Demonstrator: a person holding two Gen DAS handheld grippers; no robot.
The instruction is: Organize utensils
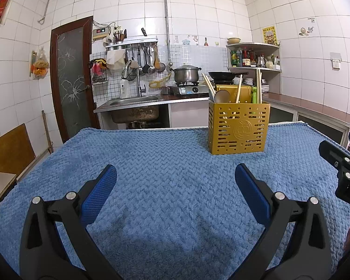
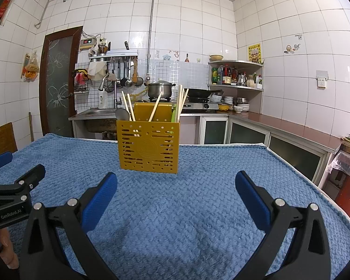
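Note:
A yellow perforated utensil holder (image 1: pixel 238 128) (image 2: pixel 148 145) stands upright on the blue towel (image 1: pixel 163 163) (image 2: pixel 198 175) that covers the table. Several wooden chopsticks (image 1: pixel 259 86) (image 2: pixel 180 100), a spoon (image 1: pixel 222 95) (image 2: pixel 122 114) and a green utensil (image 1: pixel 254 94) stick out of its top. My left gripper (image 1: pixel 176 175) is open low over the towel, nothing between its blue pads, with the holder ahead to its right. My right gripper (image 2: pixel 176 180) is also open and empty, the holder just ahead to its left. Each gripper shows at the edge of the other's view.
Behind the table are a steel sink (image 1: pixel 133 101), a gas stove with a pot (image 1: pixel 186 74) and a wok (image 1: pixel 221 75), and a corner shelf of bottles (image 2: pixel 235 74). A wooden chair (image 1: pixel 9 154) stands left of the table. A counter (image 2: pixel 280 126) runs along the right wall.

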